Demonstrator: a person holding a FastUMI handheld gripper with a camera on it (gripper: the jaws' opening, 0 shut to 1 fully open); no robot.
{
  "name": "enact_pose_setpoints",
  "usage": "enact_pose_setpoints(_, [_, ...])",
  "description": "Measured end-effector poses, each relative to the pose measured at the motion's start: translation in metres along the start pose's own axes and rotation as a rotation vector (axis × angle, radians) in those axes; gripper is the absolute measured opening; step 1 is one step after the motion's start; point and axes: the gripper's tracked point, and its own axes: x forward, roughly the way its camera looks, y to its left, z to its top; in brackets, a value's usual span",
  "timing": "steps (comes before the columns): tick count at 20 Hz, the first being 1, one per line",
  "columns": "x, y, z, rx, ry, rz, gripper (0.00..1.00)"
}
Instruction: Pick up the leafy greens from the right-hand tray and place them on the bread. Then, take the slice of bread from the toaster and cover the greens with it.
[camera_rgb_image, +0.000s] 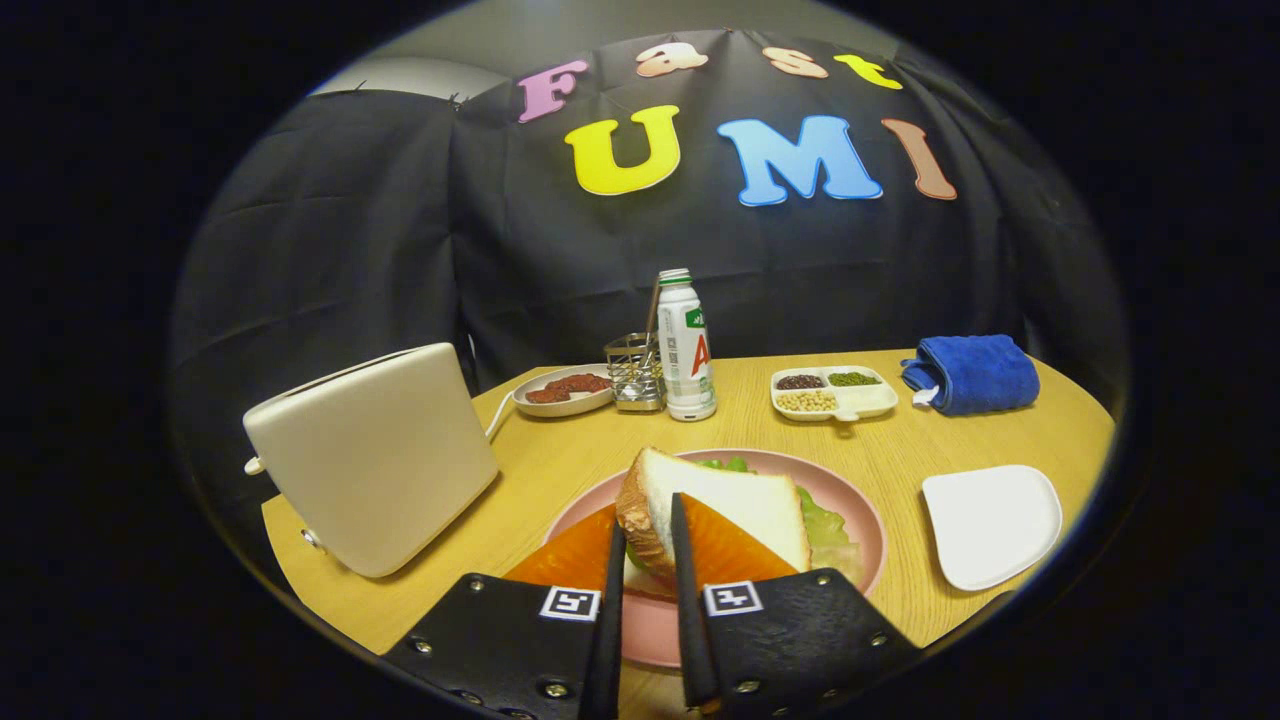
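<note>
The slice of bread stands tilted at lower centre of the frame, its crust edge caught between the two fingers of the gripper, which are clamped on it from either side. It hangs over the pink plate, where the leafy greens lie under and just behind it. Orange pads on the fingers' inner faces flank the slice. At left of the frame the cream toaster sits on the wooden bench. A white tray lies at right of the plate. Further back, along the middle of the frame, stand a small plate of reddish food, a wire holder, a white bottle, a divided dish of beans and a rolled blue towel.
</note>
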Motion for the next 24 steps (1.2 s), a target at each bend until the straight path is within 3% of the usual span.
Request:
enact_pose_setpoints(3, [-0.0016,0.0062,0.0038,-0.030,-0.036,0.012,0.32])
enact_pose_setpoints(5, [-0.0039,0.0058,0.0030,-0.039,-0.041,0.005,0.60])
enact_pose_setpoints(7, [-0.0016,0.0043,0.0023,-0.026,-0.041,0.007,0.63])
enact_pose_setpoints(11, [-0.0036,0.0022,0.0052,-0.001,-0.056,0.007,0.96])
enact_pose_setpoints(24, [-0.0064,0.0057,0.0080,-0.028,-0.083,0.017,0.98])
